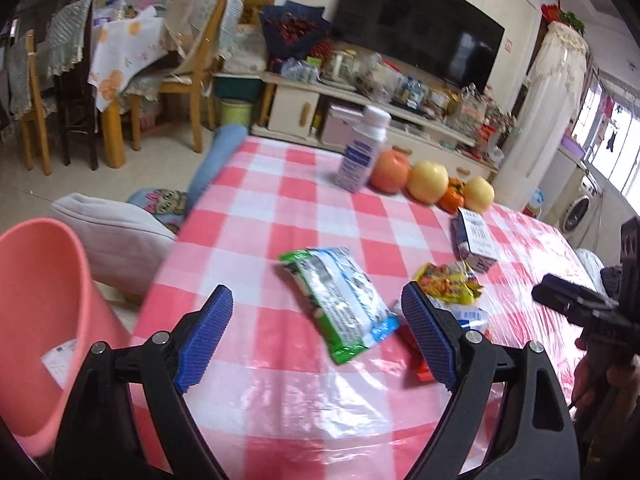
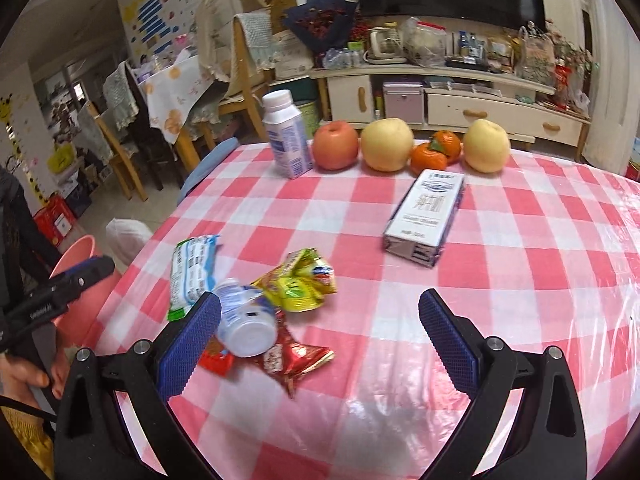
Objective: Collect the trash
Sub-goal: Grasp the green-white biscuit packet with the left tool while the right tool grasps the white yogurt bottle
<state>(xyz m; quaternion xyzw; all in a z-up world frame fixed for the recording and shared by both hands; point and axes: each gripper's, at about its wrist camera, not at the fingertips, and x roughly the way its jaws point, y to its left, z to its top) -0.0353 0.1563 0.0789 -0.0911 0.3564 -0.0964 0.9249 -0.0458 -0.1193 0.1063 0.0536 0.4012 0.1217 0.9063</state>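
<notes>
In the left wrist view a green-and-white snack wrapper (image 1: 340,304) lies on the pink checked tablecloth (image 1: 280,216). My left gripper (image 1: 318,336) hangs open just before it, with the wrapper's near end between the fingertips and untouched. A yellow wrapper (image 1: 448,284) and a red one (image 1: 416,360) lie by the right finger. In the right wrist view my right gripper (image 2: 320,340) is open over the cloth. A small white bottle (image 2: 248,320) lies on its side against the left finger, beside the red wrapper (image 2: 296,360), yellow wrapper (image 2: 300,280) and green-and-white wrapper (image 2: 192,272).
A pink bin (image 1: 40,320) stands off the table's left edge. A milk carton (image 2: 424,216) lies flat mid-table. At the far edge stand a white bottle (image 2: 286,136), an apple (image 2: 334,144), two pears (image 2: 386,144) and persimmons (image 2: 436,152). Chairs and a TV cabinet lie beyond.
</notes>
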